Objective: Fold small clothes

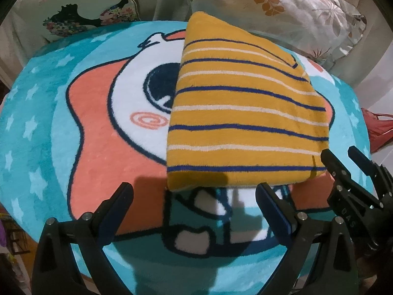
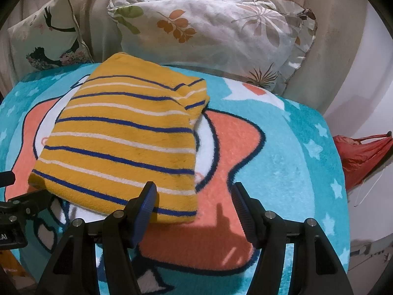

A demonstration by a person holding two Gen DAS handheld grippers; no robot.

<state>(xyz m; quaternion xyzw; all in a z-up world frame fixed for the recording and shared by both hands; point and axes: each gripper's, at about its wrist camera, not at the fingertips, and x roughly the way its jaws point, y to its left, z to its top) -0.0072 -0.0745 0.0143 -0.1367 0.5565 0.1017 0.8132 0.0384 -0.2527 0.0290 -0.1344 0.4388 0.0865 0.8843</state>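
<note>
A yellow garment with blue and white stripes (image 1: 245,123) lies folded into a compact bundle on a round turquoise rug with a cartoon star print (image 1: 49,123). It also shows in the right wrist view (image 2: 122,142) on the rug (image 2: 294,159). My left gripper (image 1: 194,191) is open and empty, just in front of the garment's near edge. My right gripper (image 2: 194,191) is open and empty at the garment's near right corner; its left finger overlaps the fabric edge. The right gripper also shows in the left wrist view (image 1: 341,157), and the left gripper in the right wrist view (image 2: 9,196).
A leaf-print pillow (image 2: 208,32) and a cushion with a dark figure print (image 2: 46,34) lean against a beige backrest behind the rug. A red bag (image 2: 361,157) lies off the rug's right edge.
</note>
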